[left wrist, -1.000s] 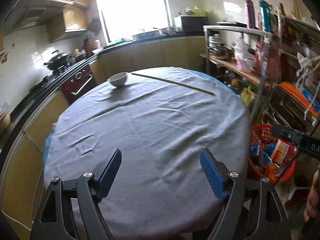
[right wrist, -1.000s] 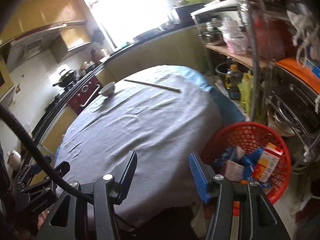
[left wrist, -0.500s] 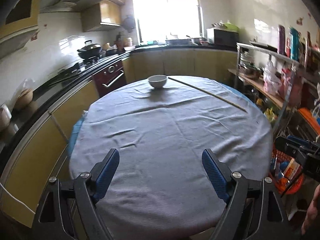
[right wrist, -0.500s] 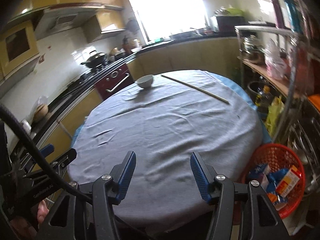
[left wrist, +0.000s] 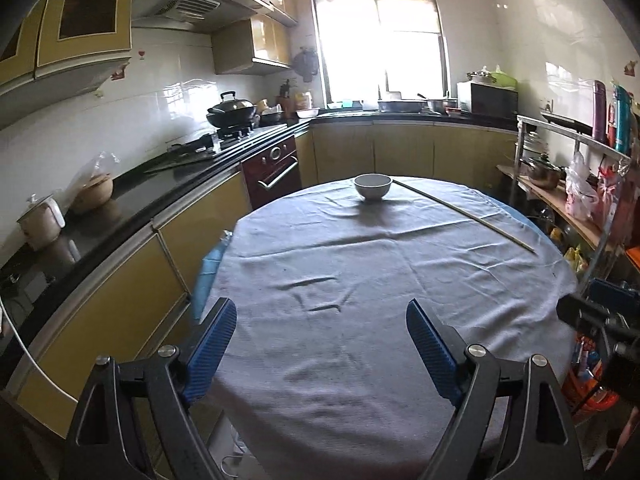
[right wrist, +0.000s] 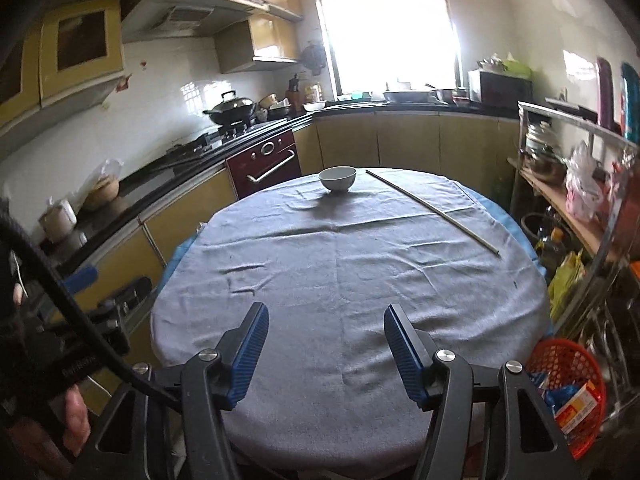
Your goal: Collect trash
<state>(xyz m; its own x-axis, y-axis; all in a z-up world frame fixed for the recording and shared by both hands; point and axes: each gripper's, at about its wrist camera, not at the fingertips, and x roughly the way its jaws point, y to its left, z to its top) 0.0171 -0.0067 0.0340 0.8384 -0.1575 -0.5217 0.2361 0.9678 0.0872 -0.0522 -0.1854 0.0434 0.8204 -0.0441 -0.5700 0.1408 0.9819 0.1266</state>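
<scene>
Round table under a grey cloth (left wrist: pixel 360 280) now carries only a white ceramic bowl (left wrist: pixel 372 186) and a long thin wooden stick (left wrist: pixel 464 212) at its far side; the trash, coloured packets, sits in the red plastic mesh basket (right wrist: pixel 570 364) on the floor at the table's right edge. Left gripper (left wrist: pixel 320 344) gapes wide and empty; right gripper (right wrist: pixel 324 344), also empty, is opening. Collection looks about finished; any next move means checking for missed scraps.
</scene>
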